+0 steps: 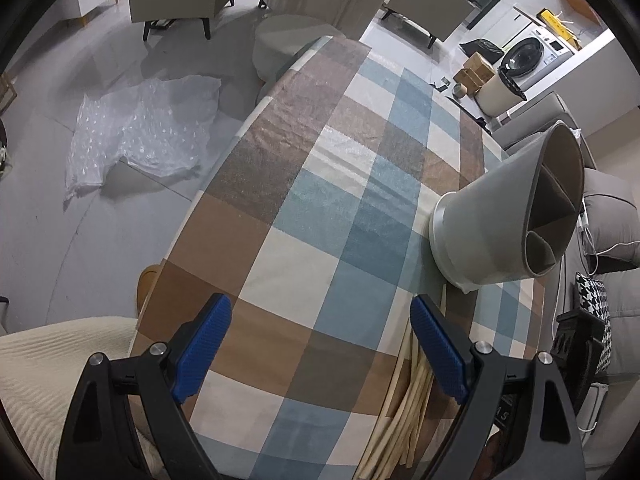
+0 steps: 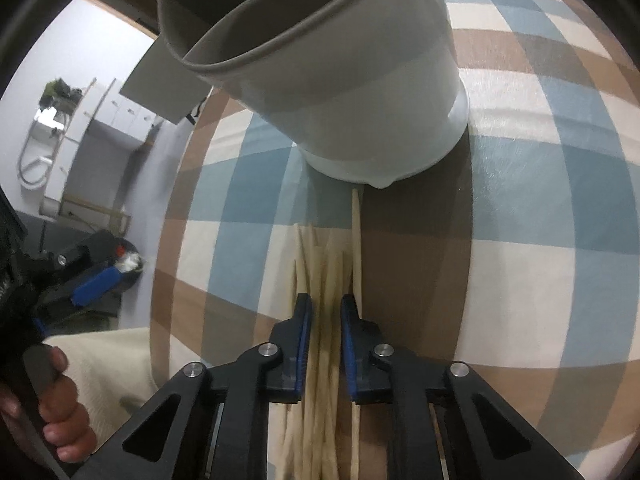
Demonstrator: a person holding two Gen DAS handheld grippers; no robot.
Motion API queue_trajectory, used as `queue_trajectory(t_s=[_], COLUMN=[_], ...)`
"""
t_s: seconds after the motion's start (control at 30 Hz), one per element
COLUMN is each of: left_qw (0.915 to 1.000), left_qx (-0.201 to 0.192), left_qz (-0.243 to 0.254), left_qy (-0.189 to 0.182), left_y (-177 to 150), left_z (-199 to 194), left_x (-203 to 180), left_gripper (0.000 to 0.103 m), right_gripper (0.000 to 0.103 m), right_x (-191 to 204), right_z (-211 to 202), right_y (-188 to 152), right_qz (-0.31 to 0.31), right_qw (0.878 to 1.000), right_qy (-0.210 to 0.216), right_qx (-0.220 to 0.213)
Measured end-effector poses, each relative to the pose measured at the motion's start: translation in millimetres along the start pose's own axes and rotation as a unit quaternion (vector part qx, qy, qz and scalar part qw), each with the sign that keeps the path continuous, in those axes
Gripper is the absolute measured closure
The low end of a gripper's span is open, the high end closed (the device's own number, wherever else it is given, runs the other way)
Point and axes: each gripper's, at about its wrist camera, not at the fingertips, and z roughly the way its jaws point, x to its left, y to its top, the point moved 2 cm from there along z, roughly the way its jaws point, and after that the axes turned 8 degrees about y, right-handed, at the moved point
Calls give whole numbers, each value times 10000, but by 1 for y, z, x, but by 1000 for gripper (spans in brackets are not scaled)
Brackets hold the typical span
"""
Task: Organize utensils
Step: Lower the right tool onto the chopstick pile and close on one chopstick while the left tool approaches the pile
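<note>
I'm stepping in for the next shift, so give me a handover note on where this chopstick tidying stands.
Right gripper: jaws closed around several chopsticks in the pile on the checked tablecloth.
Left gripper: open, holding nothing, beside the pile.
Utensil holder: upright on the cloth just beyond the chopstick tips; its visible compartments look empty.
Done: bundle gripped.
Left: lift it into the holder, then collect the remaining chopsticks.

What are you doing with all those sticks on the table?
A person is tidying up with a gripper in each hand. The right gripper has its jaws closed around a bundle of pale chopsticks lying on the checked tablecloth. Just beyond them stands a grey utensil holder with dividers inside, and nothing shows in it yet. The left gripper hovers beside with its jaws wide open, holding nothing.
</note>
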Motion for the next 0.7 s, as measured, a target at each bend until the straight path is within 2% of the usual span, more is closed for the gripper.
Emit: queue_trajectory(t_s=[0.07, 0.47, 0.57, 0.63, 0.7], left_qw=[10000, 9990, 9991, 9988, 9989], left_qx=[15, 69, 107, 121, 127], left_qz=[8, 251, 180, 179, 153], left_qy=[34, 362, 374, 430, 431], left_y=[0, -9, -10, -11, -12], left_z=[2, 12, 14, 15, 16], left_x=[0, -10, -8, -7, -6], left_gripper=[15, 15, 15, 15, 15], right_gripper=[101, 103, 99, 95, 86], right_x=[-3, -4, -5, -1, 6], right_z=[-4, -25, -22, -13, -5], right_y=[-1, -2, -5, -7, -6], right_qz=[85, 119, 123, 70, -72], right_qw=[9999, 9981, 9979, 9982, 9994], right_qy=[118, 243, 383, 503, 301], right_qx=[-55, -553, -504, -304, -177])
